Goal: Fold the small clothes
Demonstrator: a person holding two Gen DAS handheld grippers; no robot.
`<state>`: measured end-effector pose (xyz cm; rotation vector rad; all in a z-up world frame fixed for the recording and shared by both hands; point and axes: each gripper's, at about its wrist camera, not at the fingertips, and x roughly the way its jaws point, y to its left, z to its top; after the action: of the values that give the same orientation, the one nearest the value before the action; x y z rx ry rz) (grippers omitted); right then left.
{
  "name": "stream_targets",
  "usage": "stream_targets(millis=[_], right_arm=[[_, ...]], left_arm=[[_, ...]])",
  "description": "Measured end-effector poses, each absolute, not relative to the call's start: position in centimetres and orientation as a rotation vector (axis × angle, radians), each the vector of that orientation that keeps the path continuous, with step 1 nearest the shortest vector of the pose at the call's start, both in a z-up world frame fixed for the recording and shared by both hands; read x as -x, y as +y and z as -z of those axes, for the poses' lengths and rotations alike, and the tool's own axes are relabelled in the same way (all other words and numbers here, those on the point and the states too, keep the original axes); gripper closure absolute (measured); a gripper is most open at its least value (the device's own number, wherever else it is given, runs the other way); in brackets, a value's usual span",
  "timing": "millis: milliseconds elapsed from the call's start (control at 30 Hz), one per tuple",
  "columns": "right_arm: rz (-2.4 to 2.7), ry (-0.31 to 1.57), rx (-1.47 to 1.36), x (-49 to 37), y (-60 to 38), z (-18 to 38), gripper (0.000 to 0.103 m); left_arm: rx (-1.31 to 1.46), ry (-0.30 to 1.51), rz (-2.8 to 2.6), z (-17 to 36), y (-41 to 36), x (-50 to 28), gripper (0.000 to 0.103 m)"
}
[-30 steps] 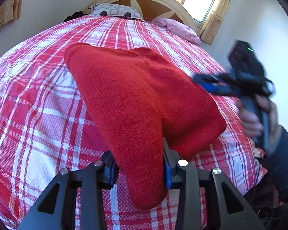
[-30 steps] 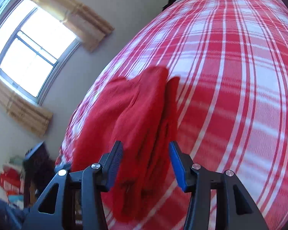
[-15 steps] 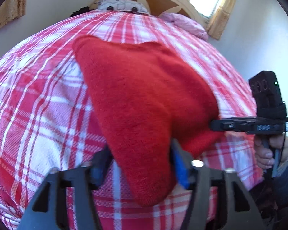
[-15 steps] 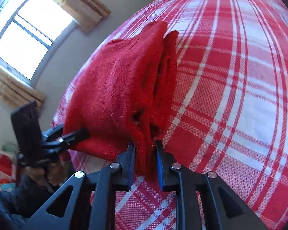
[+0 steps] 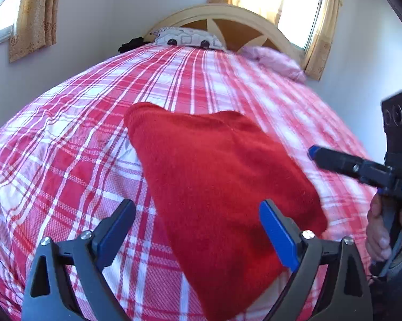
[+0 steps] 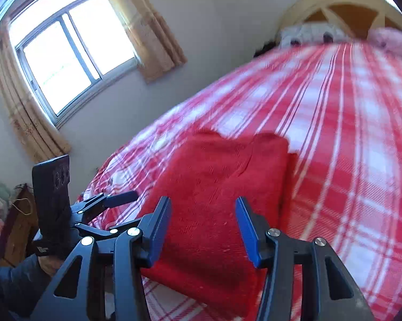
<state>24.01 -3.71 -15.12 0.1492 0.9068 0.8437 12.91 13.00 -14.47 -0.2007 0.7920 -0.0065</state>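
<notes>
A folded red knitted garment (image 5: 217, 176) lies flat on the red-and-white plaid bedspread (image 5: 67, 160). My left gripper (image 5: 198, 230) is open, its blue pads wide apart above the garment's near corner, touching nothing. My right gripper (image 6: 203, 230) is also open, hovering over the garment (image 6: 222, 192) at its near edge. The right gripper shows at the right in the left wrist view (image 5: 342, 163). The left gripper shows at the left in the right wrist view (image 6: 104, 206).
A wooden headboard (image 5: 227, 18) with a patterned pillow (image 5: 187, 36) and a pink pillow (image 5: 275, 61) stands at the far end of the bed. Curtained windows (image 6: 67, 53) are on the walls. Wooden furniture (image 6: 11, 219) stands left of the bed.
Both grippers have let go of the red garment and opened. They have pulled back and up from it. The garment now lies flat and folded on the bed.
</notes>
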Motion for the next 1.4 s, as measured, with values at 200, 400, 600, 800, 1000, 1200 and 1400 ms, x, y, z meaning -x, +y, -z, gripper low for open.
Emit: stream_targets(millis=[200,400,600,800,1000,1200,1400], right_arm=[[-0.79,0.949,-0.184,-25.7,-4.9,18.5,0.052],[-0.635,0.862,-0.176,-22.9,-6.7,16.6,0.052],[-0.501,0.767,-0.143,-18.3,-7.4,13.7,0.047],[-0.451,0.569,0.004,-11.6,-5.1,8.6,0.044],[-0.397,0.452,0.077,-7.4,-4.5,4.7,0.035],[-0.387,0.421,0.079,-5.8,-5.1,3.6,0.034],[-0.393,0.405,0.072,-5.0,-5.3,3.3,0.034]], left_arm=[[0.275,0.862,-0.005,17.6,14.2,-13.8,0.0],[0.173,0.825,-0.029,15.7,13.2,-11.6,0.001],[0.128,0.724,-0.037,12.2,13.1,-8.9,0.001],[0.133,0.6,-0.015,8.7,13.2,-6.4,0.0],[0.125,0.508,0.003,6.2,13.2,-4.9,0.0],[0.128,0.48,0.002,5.4,13.1,-4.3,0.0],[0.12,0.468,0.004,5.1,12.6,-3.9,0.0]])
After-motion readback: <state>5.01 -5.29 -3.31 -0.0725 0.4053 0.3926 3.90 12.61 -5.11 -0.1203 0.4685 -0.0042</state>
